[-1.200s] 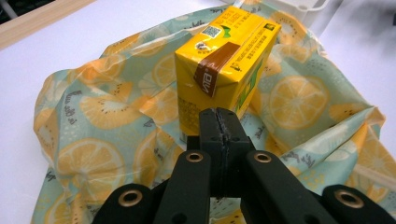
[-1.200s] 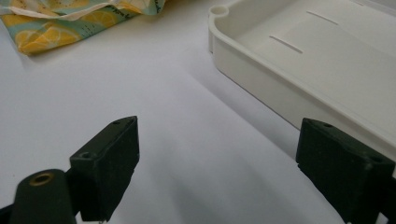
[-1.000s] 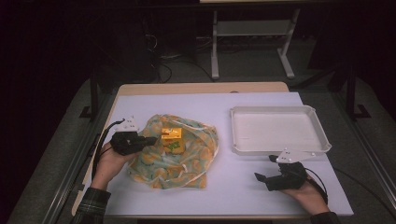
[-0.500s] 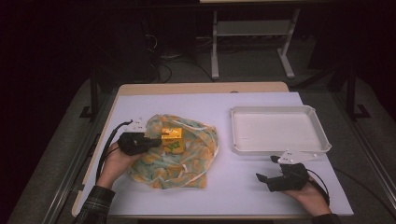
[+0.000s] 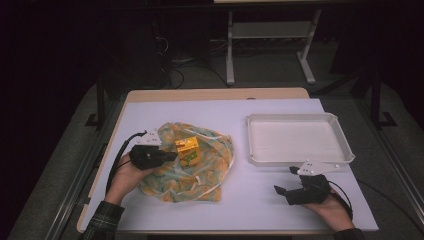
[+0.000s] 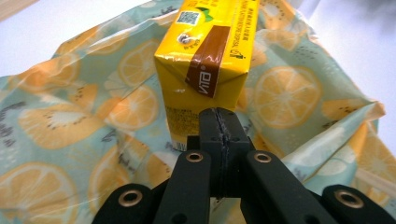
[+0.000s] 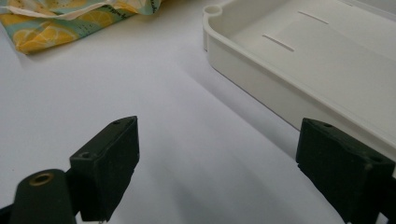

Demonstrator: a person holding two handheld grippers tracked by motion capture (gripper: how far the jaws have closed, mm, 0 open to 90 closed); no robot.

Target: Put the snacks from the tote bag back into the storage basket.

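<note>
A yellow drink carton (image 5: 187, 150) lies on a flat fabric bag printed with orange slices (image 5: 200, 172) at the table's left-middle. My left gripper (image 5: 172, 156) is shut, its tips just left of the carton. In the left gripper view the closed jaws sit right before the carton (image 6: 205, 60), low at its near end, over the bag (image 6: 70, 126); I cannot tell whether they touch it. My right gripper (image 5: 284, 179) rests open near the front right of the table, with nothing between its jaws (image 7: 219, 144).
A white tray (image 5: 300, 117) stands at the right, just beyond the right gripper; its near wall (image 7: 261, 88) rises close to the right jaw. The bag's edge (image 7: 56, 28) lies far off on bare white table.
My left gripper has slid right over the bag up to the carton. The right gripper has stayed where it was.
</note>
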